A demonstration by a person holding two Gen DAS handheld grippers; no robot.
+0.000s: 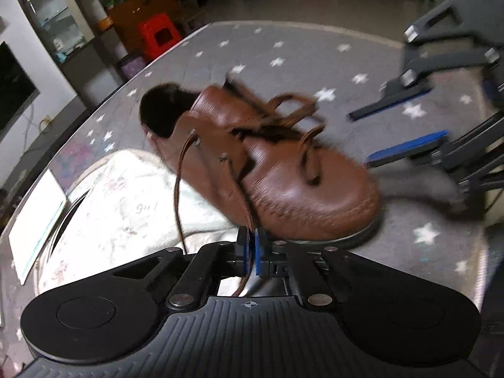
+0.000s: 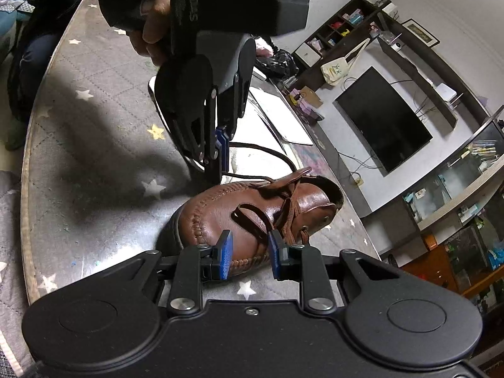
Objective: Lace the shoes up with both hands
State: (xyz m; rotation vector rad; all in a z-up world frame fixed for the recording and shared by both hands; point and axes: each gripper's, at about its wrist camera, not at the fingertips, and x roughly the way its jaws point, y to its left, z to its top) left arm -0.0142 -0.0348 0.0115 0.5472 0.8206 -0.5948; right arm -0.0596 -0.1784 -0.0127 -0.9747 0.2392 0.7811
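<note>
Brown leather shoe (image 1: 261,160) lying on the grey star-print mat (image 1: 283,53), toe toward the left gripper (image 1: 252,252), heel opening turned away and dark inside; nothing made out within it. Blurred in the left wrist view, sharper from the right wrist (image 2: 252,217).

Left gripper pinched tight on the brown lace (image 1: 242,195): blue pads together with the cord running between them, one strand coming down from the side eyelets, a tail hanging out below the fingers. Seen from the right wrist too (image 2: 222,154), held by a hand (image 2: 157,15), pads closed just above the toe's far edge, dark lace (image 2: 261,149) looping off behind it toward the shoe.

Right gripper (image 2: 250,256) spread wide, blue pads (image 2: 225,258) apart on either side of the shoe's near flank, gripping nothing. Crossed laces and a loose loop over the tongue just beyond the fingertips. From the left wrist, same gripper (image 1: 400,132) hovering to the side of the toe, fingers parted, not touching leather.

Pale patterned cloth (image 1: 126,208) beside the shoe, partly under the heel end. White sheet (image 1: 34,223) at the mat's edge. Red stool (image 1: 159,36) on the floor beyond. Wall shelves (image 2: 346,28) with small items in the cubbies, too small to name; dark screen (image 2: 384,119) below them.
</note>
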